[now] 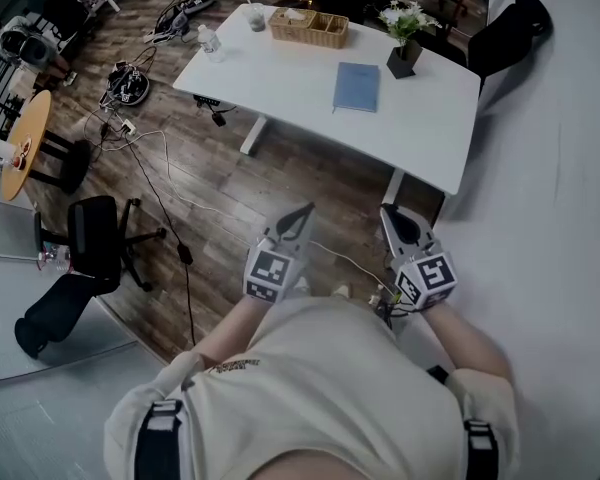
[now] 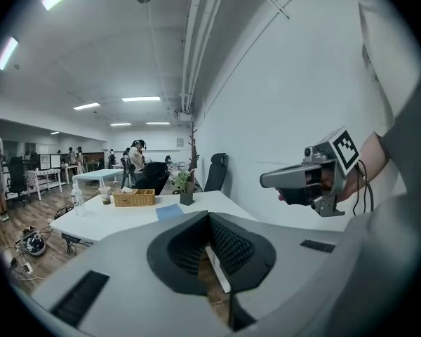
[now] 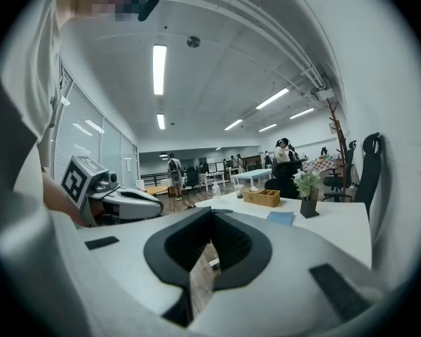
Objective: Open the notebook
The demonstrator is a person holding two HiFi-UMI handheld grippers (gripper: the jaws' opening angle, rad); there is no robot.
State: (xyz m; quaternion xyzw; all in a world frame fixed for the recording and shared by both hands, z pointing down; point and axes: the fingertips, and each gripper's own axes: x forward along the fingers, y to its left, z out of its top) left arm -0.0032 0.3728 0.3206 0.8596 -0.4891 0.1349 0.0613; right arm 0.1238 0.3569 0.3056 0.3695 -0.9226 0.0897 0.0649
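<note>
Both of my tongs are clenched on nothing, held out in front of my chest side by side over the wooden floor [image 1: 230, 168]. My left tongs [image 1: 305, 211] have their dark pads pressed together at the tip, and my right tongs [image 1: 390, 213] are closed the same way. Each gripper view shows only a sliver of floor behind the meeting jaws.

Well apart from both, ahead of me, stands the white tabletop [image 1: 280, 78]. On it the notebook [image 1: 357, 86] lies flat and closed, a plain blue rectangle with nothing printed on its cover that I can see. Its long axis runs from the near edge of the tabletop towards the far edge, slightly tilted, with a short edge facing me. I cannot tell on which side its spine lies. It sits just beside the dark pot of white flowers [image 1: 405, 48], with the wicker basket [image 1: 308, 28] further back on the left.
</note>
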